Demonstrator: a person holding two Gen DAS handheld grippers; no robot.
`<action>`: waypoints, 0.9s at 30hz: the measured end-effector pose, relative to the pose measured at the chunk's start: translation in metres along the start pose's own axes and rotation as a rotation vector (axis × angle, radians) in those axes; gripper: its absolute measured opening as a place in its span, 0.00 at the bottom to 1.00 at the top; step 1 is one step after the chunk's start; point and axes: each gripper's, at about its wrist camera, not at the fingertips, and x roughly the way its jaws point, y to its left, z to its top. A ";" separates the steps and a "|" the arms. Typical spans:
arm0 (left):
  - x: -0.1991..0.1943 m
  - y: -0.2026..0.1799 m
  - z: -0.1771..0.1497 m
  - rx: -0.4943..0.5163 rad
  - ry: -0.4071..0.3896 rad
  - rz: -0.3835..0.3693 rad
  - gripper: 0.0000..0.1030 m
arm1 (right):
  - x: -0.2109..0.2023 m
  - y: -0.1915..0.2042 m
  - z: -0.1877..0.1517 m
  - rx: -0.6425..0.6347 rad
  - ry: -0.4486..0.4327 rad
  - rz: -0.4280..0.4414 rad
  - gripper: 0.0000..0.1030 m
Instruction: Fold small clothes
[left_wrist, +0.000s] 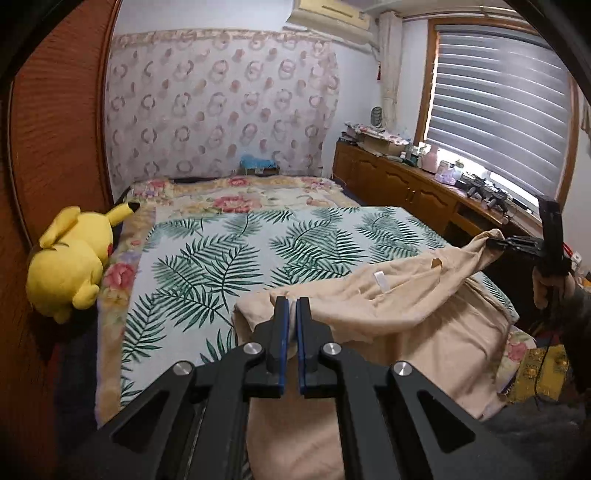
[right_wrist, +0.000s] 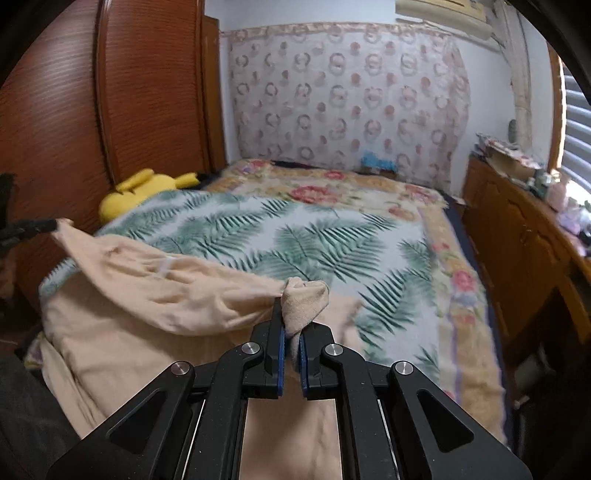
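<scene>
Both tongs are holding the beige shirt (left_wrist: 388, 295) above the bed (left_wrist: 221, 258): the left tongs (left_wrist: 291, 314) are pinching one shoulder, the right tongs (right_wrist: 291, 325) the other. Keeping the cloth stretched evenly between them should help it land flat.

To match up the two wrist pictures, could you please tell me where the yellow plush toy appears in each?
Left wrist view: the yellow plush toy lies at the far left, against the wooden wardrobe.
Right wrist view: the toy peeks over the bedcover, upper left.
Shared landmark: the green leaf-print bedcover.
</scene>
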 end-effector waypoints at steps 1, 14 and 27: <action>-0.006 -0.002 0.001 0.007 -0.001 0.007 0.01 | -0.008 -0.005 0.000 0.011 0.004 -0.008 0.03; -0.009 -0.004 -0.020 0.032 0.091 0.060 0.10 | -0.040 0.020 -0.042 -0.016 0.111 0.038 0.11; 0.037 0.020 -0.005 0.031 0.118 0.079 0.60 | 0.000 -0.009 -0.026 0.012 0.088 -0.015 0.50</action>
